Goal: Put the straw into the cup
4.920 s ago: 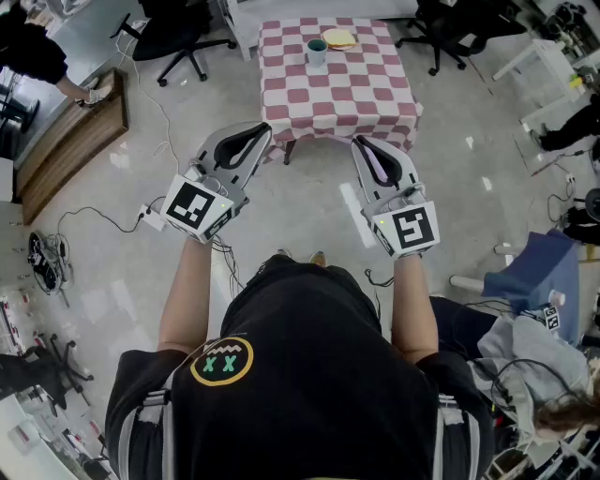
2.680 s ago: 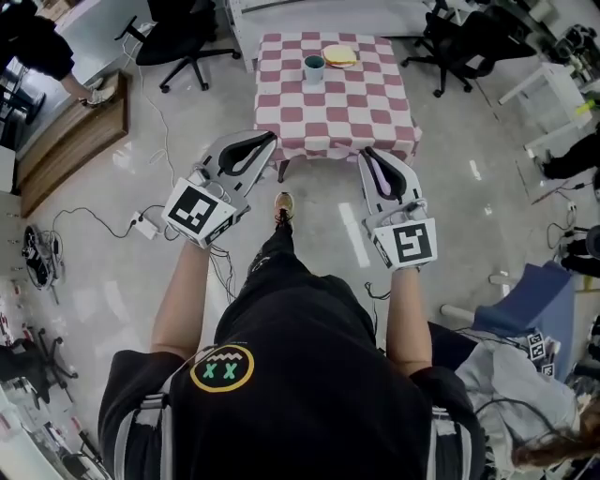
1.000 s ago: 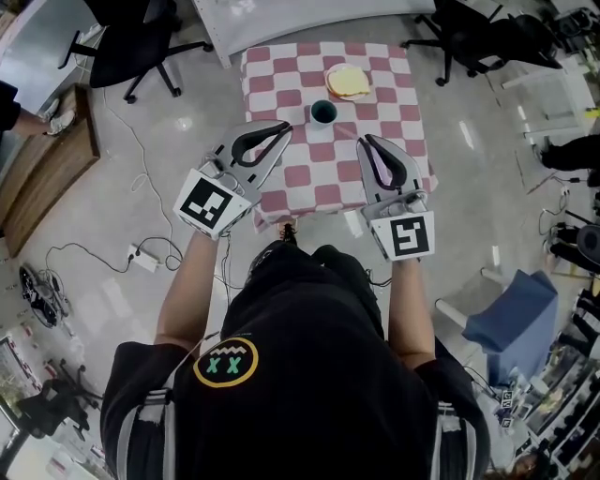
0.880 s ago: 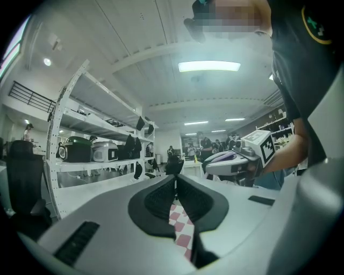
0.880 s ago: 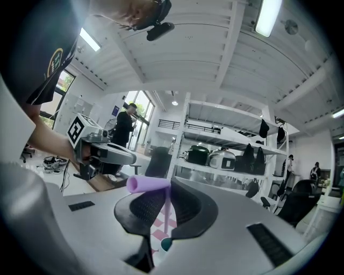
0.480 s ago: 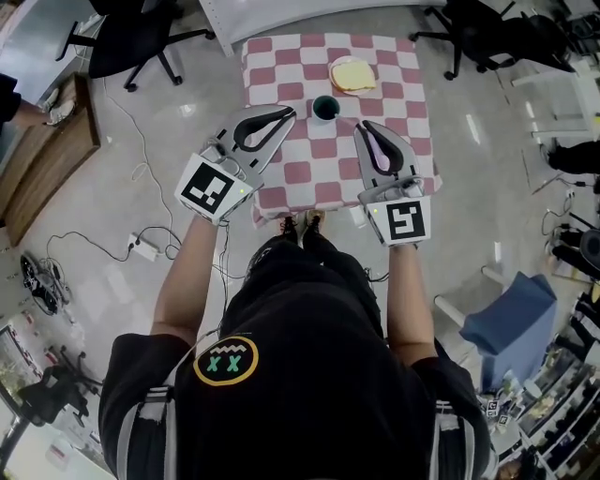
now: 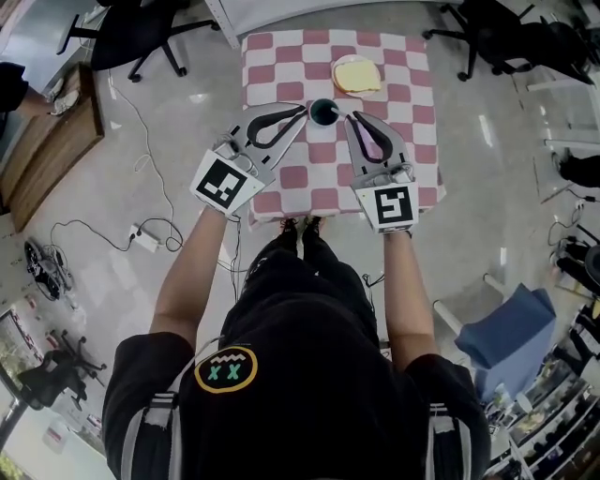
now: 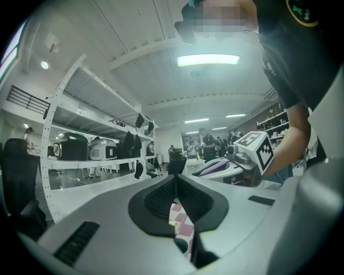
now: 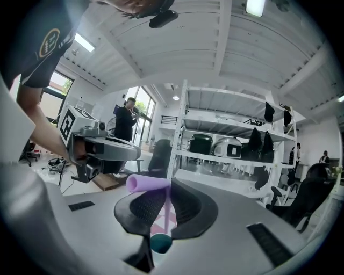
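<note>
Right tool (image 9: 168,197) pinches a lilac straw (image 9: 148,183), its short top bent toward 9 o'clock; left tool (image 8: 176,181) pressed together, empty, beside dark-green cup (image 7: 323,112).

Lilac straw (image 9: 146,183) gripped, teal cup (image 7: 323,112) upright

Glossy grey floor (image 7: 112,216), checkered table (image 7: 281,66), office chairs (image 7: 122,23), shelving (image 9: 236,139)

A small square counter (image 7: 281,56) draped in a red-and-white checked cloth stands on a pale floor (image 7: 178,122). On it sit a dark teal round cup (image 7: 323,111) and, apart from it nearer the far edge, a pale yellow flat dish (image 7: 356,75).
</note>
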`<state>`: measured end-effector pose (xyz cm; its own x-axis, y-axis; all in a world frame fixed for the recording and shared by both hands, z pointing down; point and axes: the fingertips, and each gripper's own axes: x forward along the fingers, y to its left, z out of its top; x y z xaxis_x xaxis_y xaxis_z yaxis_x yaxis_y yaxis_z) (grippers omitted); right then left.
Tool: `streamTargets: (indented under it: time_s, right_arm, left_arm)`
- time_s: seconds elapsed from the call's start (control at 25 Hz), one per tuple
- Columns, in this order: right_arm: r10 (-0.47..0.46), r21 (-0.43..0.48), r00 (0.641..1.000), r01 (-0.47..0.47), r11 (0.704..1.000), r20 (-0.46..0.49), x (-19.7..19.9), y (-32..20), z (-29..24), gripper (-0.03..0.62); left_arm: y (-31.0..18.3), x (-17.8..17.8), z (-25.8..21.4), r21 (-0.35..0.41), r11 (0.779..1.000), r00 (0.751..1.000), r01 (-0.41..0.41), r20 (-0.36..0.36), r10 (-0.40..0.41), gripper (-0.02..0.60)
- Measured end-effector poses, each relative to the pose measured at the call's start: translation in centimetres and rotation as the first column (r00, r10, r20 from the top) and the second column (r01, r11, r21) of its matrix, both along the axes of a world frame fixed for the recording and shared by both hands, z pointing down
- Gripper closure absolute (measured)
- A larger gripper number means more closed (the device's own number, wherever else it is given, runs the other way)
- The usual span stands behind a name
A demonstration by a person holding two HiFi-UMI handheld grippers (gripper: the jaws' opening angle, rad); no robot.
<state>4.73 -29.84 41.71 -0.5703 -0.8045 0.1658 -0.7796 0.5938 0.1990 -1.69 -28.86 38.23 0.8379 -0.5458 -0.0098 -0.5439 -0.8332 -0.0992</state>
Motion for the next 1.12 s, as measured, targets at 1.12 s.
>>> streamTargets:
  time_s: [1.12]
  right_arm:
    - [-0.027, -0.203, 1.0, 0.027, 0.979, 0.001, 0.1, -6.5, 16.0, 0.54]
  left_arm:
    - [-5.6, 2.9, 13.5, -0.08, 0.997, 0.994, 0.016, 0.107, -0.008, 0.552]
